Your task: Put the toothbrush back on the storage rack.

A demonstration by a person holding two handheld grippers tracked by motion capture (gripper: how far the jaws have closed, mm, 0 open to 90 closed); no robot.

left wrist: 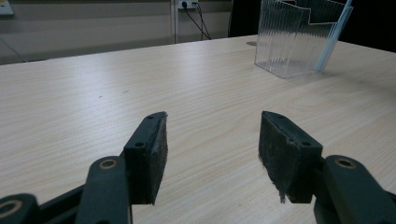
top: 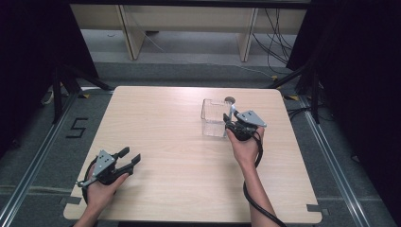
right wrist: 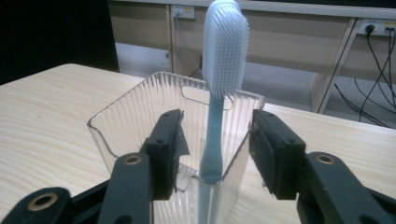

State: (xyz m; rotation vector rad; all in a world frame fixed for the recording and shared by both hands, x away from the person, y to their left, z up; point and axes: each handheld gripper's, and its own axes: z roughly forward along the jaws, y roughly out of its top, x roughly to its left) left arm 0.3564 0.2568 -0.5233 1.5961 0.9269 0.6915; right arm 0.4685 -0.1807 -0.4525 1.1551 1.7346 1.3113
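Right gripper point(right wrist: 215, 154) stood at the near wall of the clear ribbed holder point(right wrist: 140, 112), jaws spread wide and gripping nothing. Pale blue toothbrush point(right wrist: 219, 70) stood upright in the holder, bristle head up, handle leaning at the near wall, right between the two pads but clear of both. In the high view right gripper point(top: 230, 124) sat just beside the holder point(top: 213, 116), far right part of the wooden table point(top: 179, 156). Left gripper point(top: 130, 156) rested low over the near left of the table, well apart from holder; jaws wide, nothing between pads point(left wrist: 159, 154). From there, holder point(left wrist: 294, 42) was ahead, off to its right.
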